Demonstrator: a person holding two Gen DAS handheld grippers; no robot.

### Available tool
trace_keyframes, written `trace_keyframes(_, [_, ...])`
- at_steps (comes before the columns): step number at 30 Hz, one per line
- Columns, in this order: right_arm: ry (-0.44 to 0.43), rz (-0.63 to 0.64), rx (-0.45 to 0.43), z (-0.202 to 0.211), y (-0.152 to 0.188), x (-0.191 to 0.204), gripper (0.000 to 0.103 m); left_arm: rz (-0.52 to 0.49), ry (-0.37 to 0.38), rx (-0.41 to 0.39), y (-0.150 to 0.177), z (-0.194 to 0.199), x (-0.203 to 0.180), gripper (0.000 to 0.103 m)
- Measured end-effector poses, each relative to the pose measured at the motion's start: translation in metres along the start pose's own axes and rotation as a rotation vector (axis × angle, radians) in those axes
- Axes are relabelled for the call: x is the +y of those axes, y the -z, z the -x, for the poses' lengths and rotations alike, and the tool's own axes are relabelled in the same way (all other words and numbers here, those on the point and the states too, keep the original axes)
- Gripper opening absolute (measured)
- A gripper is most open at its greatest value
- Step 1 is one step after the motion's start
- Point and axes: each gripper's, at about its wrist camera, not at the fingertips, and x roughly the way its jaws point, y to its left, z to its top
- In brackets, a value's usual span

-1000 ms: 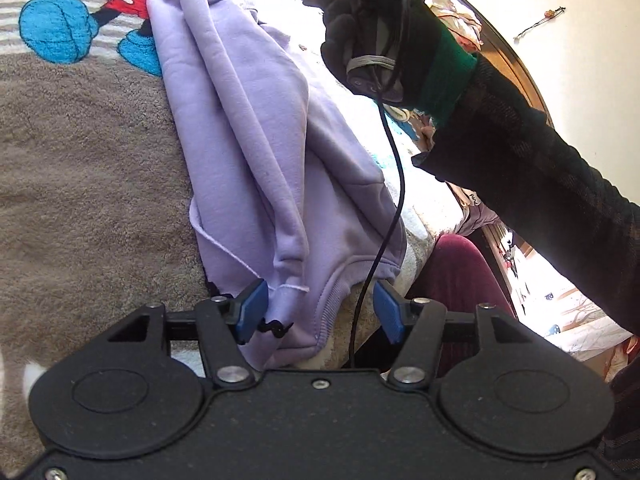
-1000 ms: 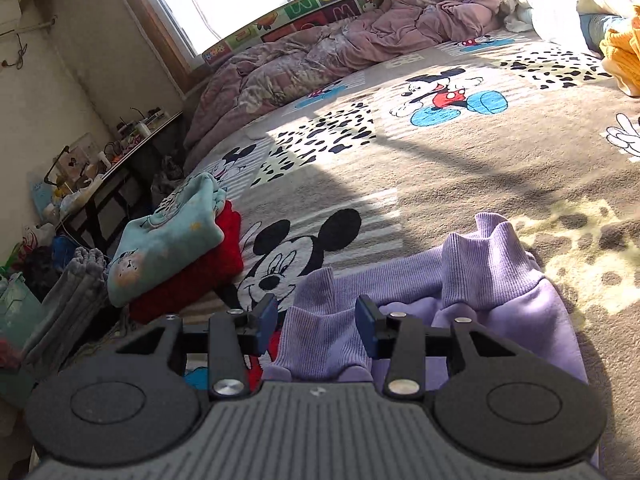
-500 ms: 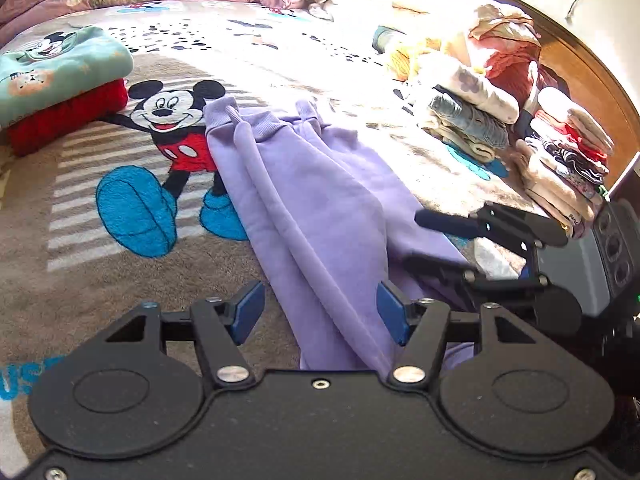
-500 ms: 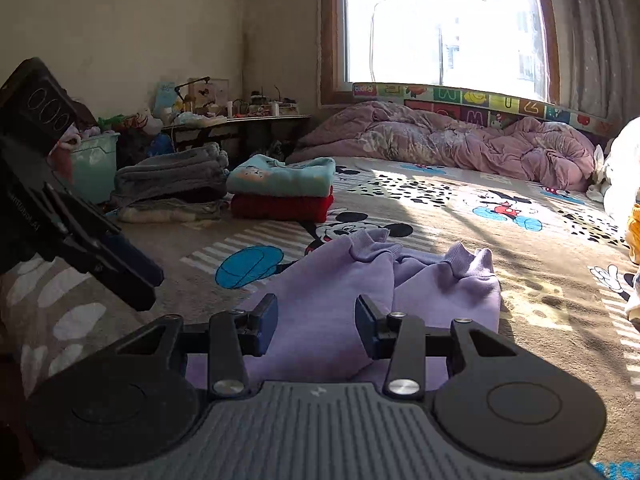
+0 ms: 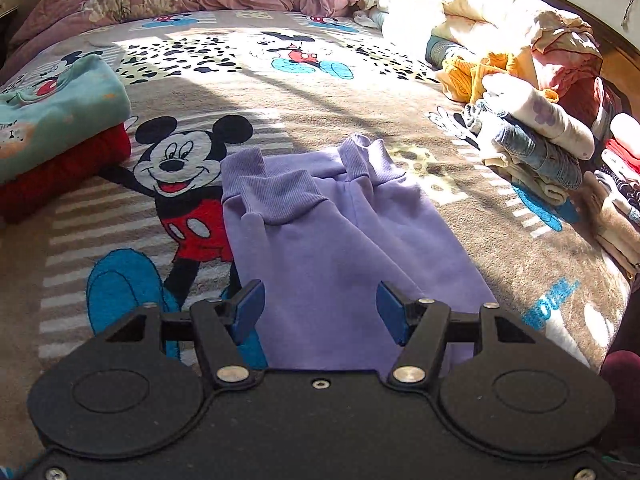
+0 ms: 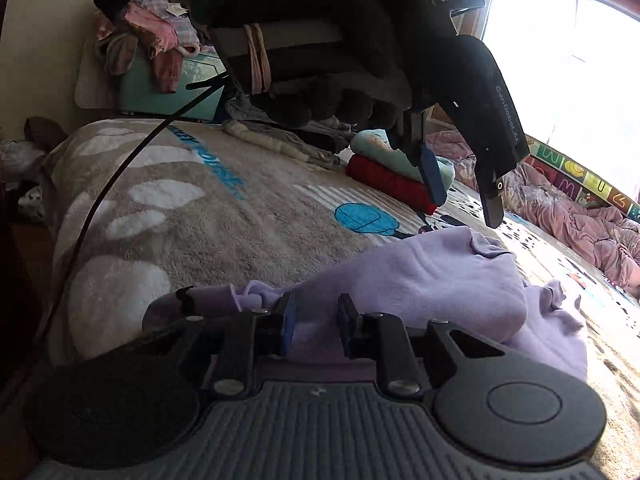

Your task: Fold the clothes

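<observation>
Left gripper (image 5: 320,308): jaws wide apart, nothing between them, hanging over the near end of the lilac sweatpants (image 5: 340,240). Right gripper (image 6: 314,326): jaws narrowly apart with lilac fabric lying in the gap; can't tell whether the pads actually bite it.

Judgement: this looks like grabbing the near (waist) end for a lengthwise fold toward the cuffs, or tidying a fold already laid, since the legs lie one on the other. Either way, close on all layers at the edge, not just the top ply, keep both grips level, and watch the drawstring knot just left of the right jaws.

Pants run straight ahead from the left jaws, on the Mickey blanket (image 5: 180,160). The ribbed cuffs (image 5: 276,196) are at the far end and slightly splayed. Soft fleece, bunched into a hump beyond the right jaws. The folded teal-and-red stack (image 5: 60,128) sits far left of the left jaws.
</observation>
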Motion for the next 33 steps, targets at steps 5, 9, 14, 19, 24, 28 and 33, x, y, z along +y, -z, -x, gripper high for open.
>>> trace_keyframes(5, [0.006, -0.016, -0.007, 0.0, -0.001, -0.001, 0.024, 0.028, -0.039, -0.008, -0.022, -0.024, 0.019, 0.054])
trace_keyframes(9, [-0.016, -0.032, -0.043, 0.005, -0.004, -0.006, 0.025, 0.037, -0.029, 0.003, -0.034, -0.044, 0.031, 0.043])
trace_keyframes(14, [-0.058, -0.049, 0.022, -0.009, 0.002, -0.006, 0.025, 0.011, 0.003, 0.025, -0.039, -0.067, 0.033, 0.03])
trace_keyframes(19, [-0.065, -0.109, 0.058, -0.014, 0.004, -0.012, 0.029, 0.057, 0.105, -0.078, -0.04, -0.065, 0.045, 0.01])
trace_keyframes(24, [-0.08, -0.161, 0.082, -0.02, 0.006, -0.018, 0.029, 0.121, 0.081, -0.098, -0.031, -0.073, 0.066, 0.001])
trace_keyframes(28, [-0.079, -0.172, 0.08, -0.018, 0.006, -0.021, 0.033, 0.248, 0.18, -0.117, -0.027, -0.066, 0.085, 0.005])
trace_keyframes(33, [-0.056, -0.196, 0.032, -0.012, 0.003, -0.024, 0.042, 0.226, 0.188, -0.111, -0.033, -0.064, 0.075, 0.034])
